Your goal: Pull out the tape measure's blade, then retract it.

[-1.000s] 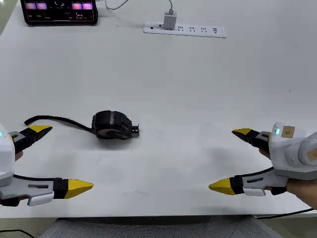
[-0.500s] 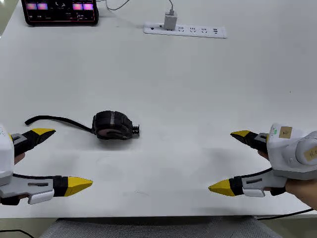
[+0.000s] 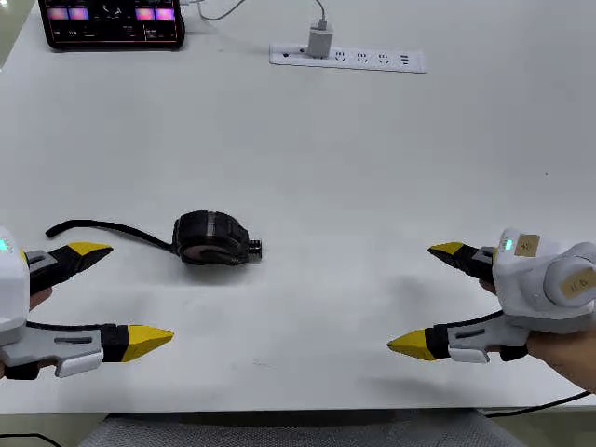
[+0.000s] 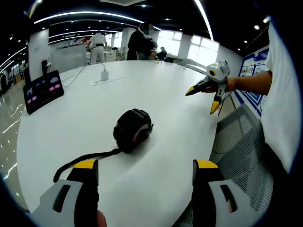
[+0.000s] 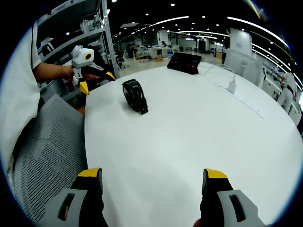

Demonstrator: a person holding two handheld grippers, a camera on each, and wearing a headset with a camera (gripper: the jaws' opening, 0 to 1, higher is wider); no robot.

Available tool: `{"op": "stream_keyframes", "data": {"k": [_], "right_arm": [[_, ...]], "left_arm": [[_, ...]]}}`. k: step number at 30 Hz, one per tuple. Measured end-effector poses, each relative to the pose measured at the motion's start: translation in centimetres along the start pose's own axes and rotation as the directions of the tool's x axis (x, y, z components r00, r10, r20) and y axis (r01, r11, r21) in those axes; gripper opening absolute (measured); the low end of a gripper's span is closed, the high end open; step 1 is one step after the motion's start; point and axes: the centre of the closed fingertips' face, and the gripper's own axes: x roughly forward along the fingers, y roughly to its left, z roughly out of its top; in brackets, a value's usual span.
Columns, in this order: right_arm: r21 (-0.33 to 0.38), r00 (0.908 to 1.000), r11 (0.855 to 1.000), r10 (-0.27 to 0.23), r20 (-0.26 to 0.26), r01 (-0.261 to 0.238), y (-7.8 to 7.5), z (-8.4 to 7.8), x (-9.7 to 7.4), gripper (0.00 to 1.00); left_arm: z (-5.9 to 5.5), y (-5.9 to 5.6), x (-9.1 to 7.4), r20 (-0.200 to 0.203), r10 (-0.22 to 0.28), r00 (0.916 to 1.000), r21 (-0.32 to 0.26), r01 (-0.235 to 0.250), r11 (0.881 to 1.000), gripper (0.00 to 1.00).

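Black tape measure (image 3: 212, 239) lies nearer the left gripper (image 3: 126, 292) (jaws wide, empty); its blade tip (image 3: 255, 247) faces the far right gripper (image 3: 421, 298), also wide.

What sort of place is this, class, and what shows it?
Probably an open-plan office or lab hall: a big white table with a power strip, metal shelving, and people standing farther off.

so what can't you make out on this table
Black round tape measure: print too small in every view.
Dark tablet with pink screen tiles: cut off by head view's top edge; text unreadable.
White power strip: the cable of its white charger runs off that edge.
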Motion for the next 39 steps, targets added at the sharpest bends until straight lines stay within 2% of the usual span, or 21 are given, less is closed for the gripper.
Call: {"op": "stream_keyframes", "data": {"k": [22,39], "right_arm": [[-0.029,0.9998,0.999,0.020,0.009,-0.020,-1.0,1.9,1.9,0.85],[-0.046,0.9981,0.998,0.052,0.032,-0.050,-0.9,3.3,2.9,0.86]], "left_arm": [[1.0,0.5,1.5,-0.001,-0.028,0.9996,0.031,0.028,0.999,0.77],[1.5,1.0,2.8,-0.023,-0.047,0.9986,0.090,0.049,0.995,0.76]]}}
